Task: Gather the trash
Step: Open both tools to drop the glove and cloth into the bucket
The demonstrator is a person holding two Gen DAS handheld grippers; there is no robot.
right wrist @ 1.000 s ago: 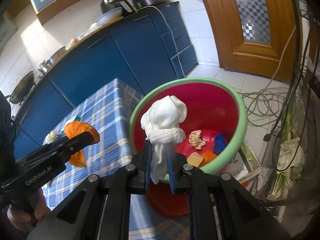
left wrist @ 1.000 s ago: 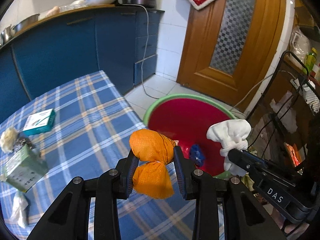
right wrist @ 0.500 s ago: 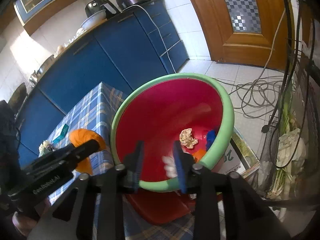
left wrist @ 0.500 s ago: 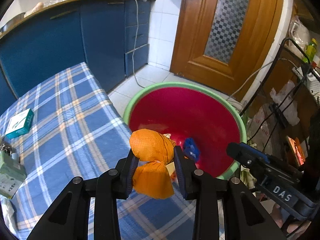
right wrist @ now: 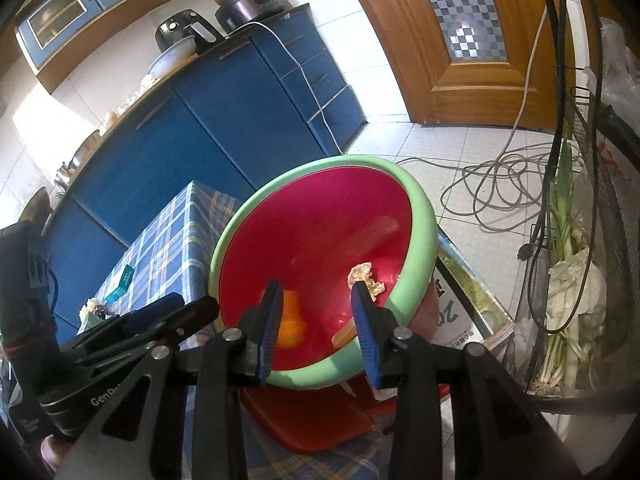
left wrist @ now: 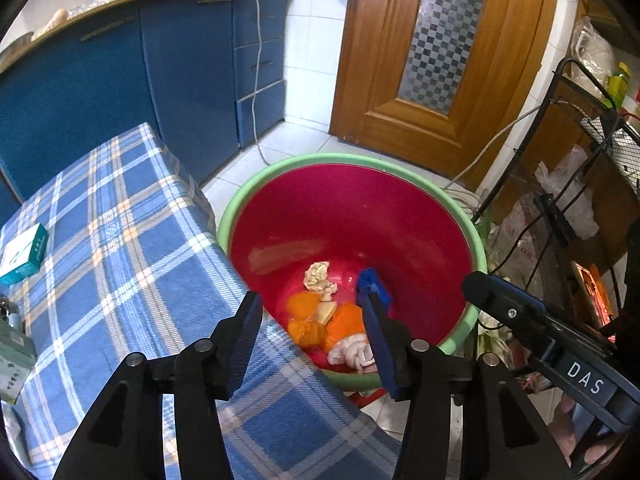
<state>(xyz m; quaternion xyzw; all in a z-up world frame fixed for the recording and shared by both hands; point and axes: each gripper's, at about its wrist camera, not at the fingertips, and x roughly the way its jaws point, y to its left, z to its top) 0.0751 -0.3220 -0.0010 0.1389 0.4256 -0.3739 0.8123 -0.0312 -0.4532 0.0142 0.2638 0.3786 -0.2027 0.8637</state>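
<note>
**Both grippers empty over the basin, trash inside**

Blue cabinet run (left wrist: 120,80) fills upper left of the left wrist view; wooden door w/ chequered glass panel (left wrist: 436,40) sits upper right. Blue-and-white plaid tablecloth (left wrist: 120,260) covers the table across the lower left, edge just beside the basin.

Big round plastic basin, red inside w/ green rim (left wrist: 348,216), takes the frame centre in both views and stands off the table's right edge. Black wire rack (left wrist: 580,168) w/ bags is at far right.

Left gripper (left wrist: 314,320) is at bottom centre, angled down at the basin; jaws have just been opening and stand apart, nothing between the pads. Right gripper (right wrist: 316,320), bottom centre of its own view, is also spread w/ nothing gripped; jaws opened within the last sec. Its black body also shows at lower right of the left view.

Trash on the basin floor: orange mesh wads (left wrist: 320,324) near the front, white cloth bundle (left wrist: 352,354) just below them by the near rim, crumpled beige paper ball (left wrist: 320,276) behind, small blue piece (left wrist: 370,280) to the right.

Teal-and-white carton (left wrist: 24,252) lies on the cloth at far left, well apart from the basin.
</note>
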